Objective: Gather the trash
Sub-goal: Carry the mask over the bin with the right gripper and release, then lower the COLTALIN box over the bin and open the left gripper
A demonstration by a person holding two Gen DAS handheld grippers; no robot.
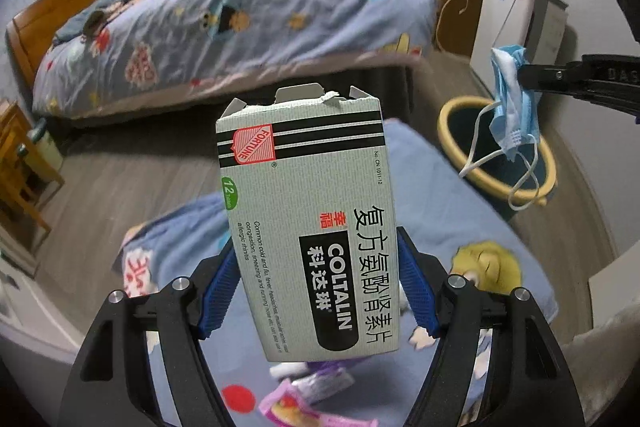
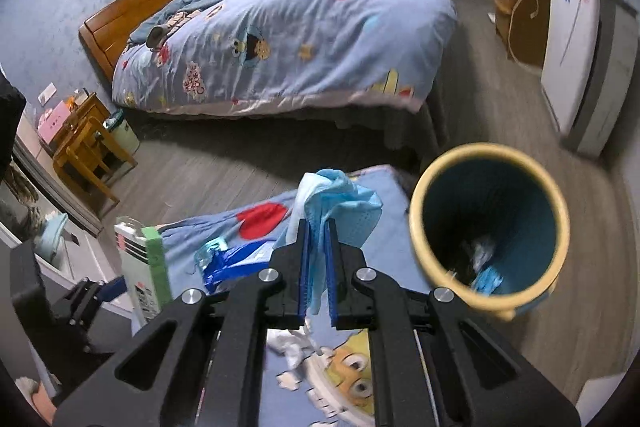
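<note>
Presently: left gripper (image 1: 320, 291) clamped on upright medicine box (image 1: 308, 219), raised above patterned cloth (image 1: 440, 195). Right gripper (image 2: 316, 267) pinching blue face mask (image 2: 340, 207), just left of yellow-rimmed bin (image 2: 424, 251).

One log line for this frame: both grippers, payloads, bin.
left gripper: shut on medicine box | right gripper: shut on face mask, beside the bin | trash bin: open, some trash inside

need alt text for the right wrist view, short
The right gripper is shut on a crumpled blue face mask, held beside a yellow-rimmed bin that holds some trash. At left, the left gripper holds a medicine box; a bed lies behind.
</note>
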